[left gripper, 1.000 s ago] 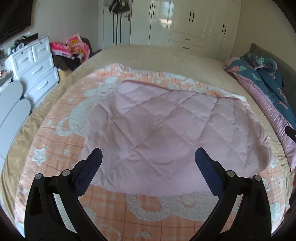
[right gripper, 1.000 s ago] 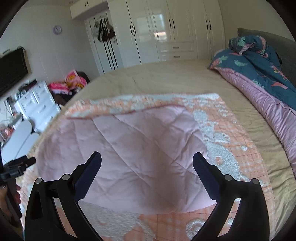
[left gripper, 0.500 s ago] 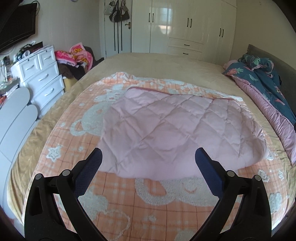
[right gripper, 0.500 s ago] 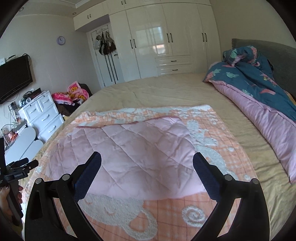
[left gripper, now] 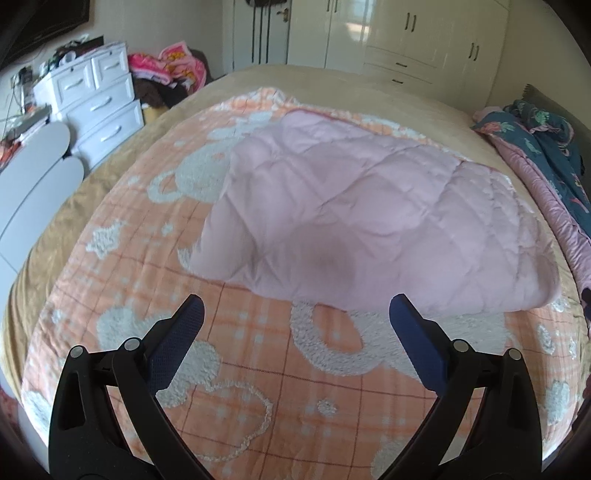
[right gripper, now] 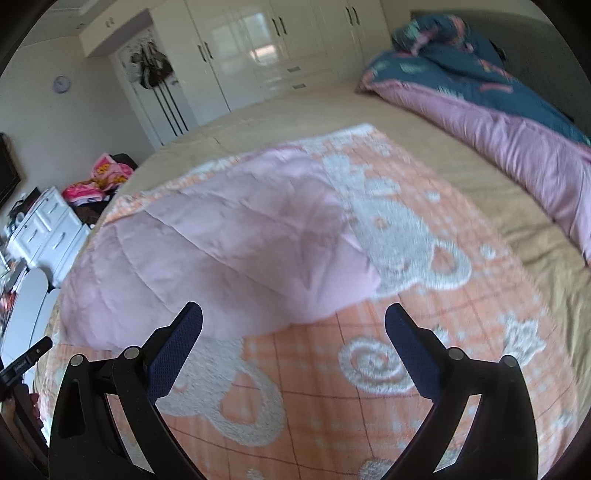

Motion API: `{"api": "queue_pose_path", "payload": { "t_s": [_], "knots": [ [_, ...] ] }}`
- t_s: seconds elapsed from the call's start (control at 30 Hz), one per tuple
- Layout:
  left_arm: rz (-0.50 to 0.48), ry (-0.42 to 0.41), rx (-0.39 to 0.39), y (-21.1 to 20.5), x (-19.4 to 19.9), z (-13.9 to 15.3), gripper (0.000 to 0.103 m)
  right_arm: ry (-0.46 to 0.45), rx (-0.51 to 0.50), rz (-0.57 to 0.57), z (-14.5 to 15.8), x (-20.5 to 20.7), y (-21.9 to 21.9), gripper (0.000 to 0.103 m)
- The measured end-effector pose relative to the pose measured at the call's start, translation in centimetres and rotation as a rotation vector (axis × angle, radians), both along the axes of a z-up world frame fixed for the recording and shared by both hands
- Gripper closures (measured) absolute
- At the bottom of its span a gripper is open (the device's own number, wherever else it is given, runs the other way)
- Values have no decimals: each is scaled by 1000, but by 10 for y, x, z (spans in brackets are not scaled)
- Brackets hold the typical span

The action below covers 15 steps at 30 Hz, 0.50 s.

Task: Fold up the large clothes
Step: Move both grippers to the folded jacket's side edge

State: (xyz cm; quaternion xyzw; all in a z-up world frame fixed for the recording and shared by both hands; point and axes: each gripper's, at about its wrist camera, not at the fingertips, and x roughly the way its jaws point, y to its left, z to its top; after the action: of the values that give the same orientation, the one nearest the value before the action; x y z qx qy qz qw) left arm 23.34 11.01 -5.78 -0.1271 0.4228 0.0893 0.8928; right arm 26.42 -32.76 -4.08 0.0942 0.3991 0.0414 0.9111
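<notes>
Pink quilted clothing [left gripper: 369,218] lies spread flat on an orange checked blanket [left gripper: 295,398] with white fleecy bear shapes, and that blanket covers the near part of a wide bed [left gripper: 314,81] under a tan sheet. The garment sits toward the far half of the blanket, its near hem rounded and slightly puffed, with a dark shadow patch on it close to that hem.

In the left wrist view the left gripper [left gripper: 295,304] hangs above the blanket just short of the garment's near hem. Its two blue-padded fingers [left gripper: 177,343] are spread wide apart and grasp nothing; the cloth is not touching either one.

In the right wrist view the right gripper [right gripper: 293,314] is over the blanket at the garment's near right corner [right gripper: 221,251], with its left finger's tip overlapping the hem in the picture; whether it touches cannot be told. These fingers [right gripper: 410,354] are also released, wide apart, with nothing between them. This view is somewhat blurred. At its left edge, beside the blanket, part of the other handheld gripper [right gripper: 22,365] shows.

Beyond the blanket's right side a rolled duvet [right gripper: 498,122], dark teal floral on top and pink beneath, lies along the bed's edge. Past the far end of the bed stand white wardrobes [left gripper: 406,33]. Left of the blanket, off the bed, is a white chest of drawers [left gripper: 99,103] with a heap of bright pink clothes [left gripper: 173,70] next to it.
</notes>
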Motion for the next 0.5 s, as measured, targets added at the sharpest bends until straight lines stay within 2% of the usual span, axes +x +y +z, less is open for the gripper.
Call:
{"api": "queue_pose_path", "payload": {
  "t_s": [0.07, 0.2, 0.4, 0.5],
  "knots": [
    [12, 18, -19, 2, 3, -10, 9, 24, 6, -10, -10, 4, -2, 4],
    [41, 47, -125, 13, 9, -30, 9, 62, 35, -24, -27, 13, -3, 4],
    [117, 82, -374, 37, 23, -59, 9, 94, 89, -44, -41, 30, -3, 4],
    [158, 75, -462, 46, 35, -67, 9, 108, 129, -68, -48, 39, -7, 4]
  ]
}}
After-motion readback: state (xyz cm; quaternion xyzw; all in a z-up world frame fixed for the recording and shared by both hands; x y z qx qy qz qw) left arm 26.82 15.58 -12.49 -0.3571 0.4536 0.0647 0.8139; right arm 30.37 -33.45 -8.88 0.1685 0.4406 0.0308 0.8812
